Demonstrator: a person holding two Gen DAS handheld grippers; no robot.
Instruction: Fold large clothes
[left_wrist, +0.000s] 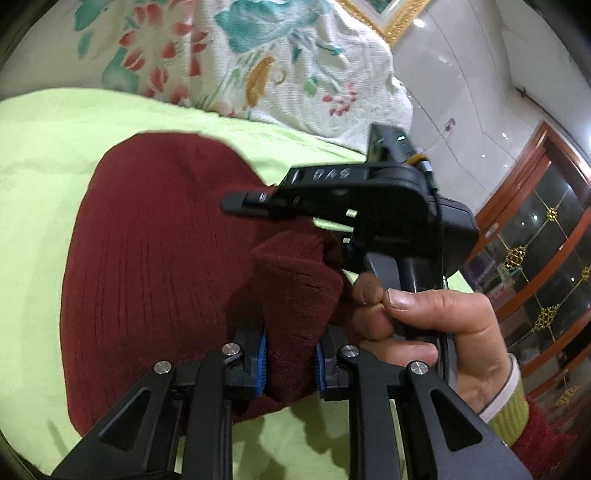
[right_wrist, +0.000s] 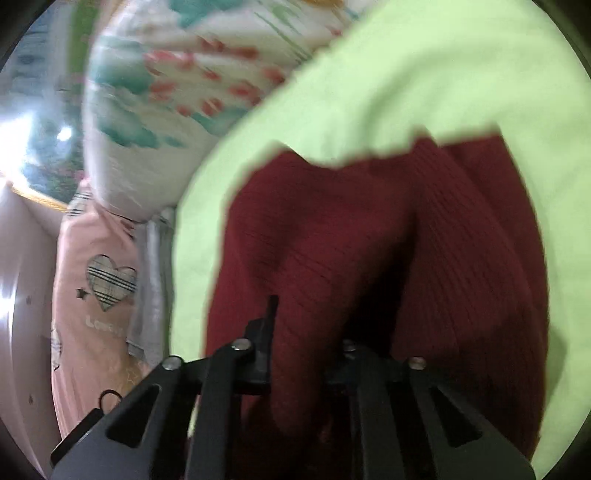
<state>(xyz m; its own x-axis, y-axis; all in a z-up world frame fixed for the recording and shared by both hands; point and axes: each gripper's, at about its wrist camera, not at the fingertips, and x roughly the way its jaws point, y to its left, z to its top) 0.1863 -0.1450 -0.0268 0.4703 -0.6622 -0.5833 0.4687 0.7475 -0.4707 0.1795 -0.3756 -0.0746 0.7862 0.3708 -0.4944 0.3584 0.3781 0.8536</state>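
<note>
A dark red knitted sweater (left_wrist: 147, 236) lies spread on a pale green sheet (left_wrist: 44, 155) that covers the bed, with a floral quilt (left_wrist: 258, 55) bunched up beyond it. In the left wrist view the left gripper (left_wrist: 290, 360) is clenched on a raised fold of the sweater: its blue pads (left_wrist: 261, 363) press in on both sides of a thick bundle of the red knit, which stands up between them above the flat part of the garment. Just beyond that fold, the right gripper (left_wrist: 236, 202) reaches across the picture, carried in a hand (left_wrist: 424, 325) whose fingers wrap its black handle; a light green cuff shows at the wrist. In the blurred right wrist view the right gripper (right_wrist: 306, 347) is also closed on the sweater (right_wrist: 369, 229), a ridge of red cloth rising between its fingers, one of which is mostly buried in the knit. Past the edge of the green sheet (right_wrist: 406, 74) in that view hangs a pink cloth with a plaid heart (right_wrist: 110, 282). A wooden cabinet with glass doors (left_wrist: 535, 258) stands at the right of the room.
</note>
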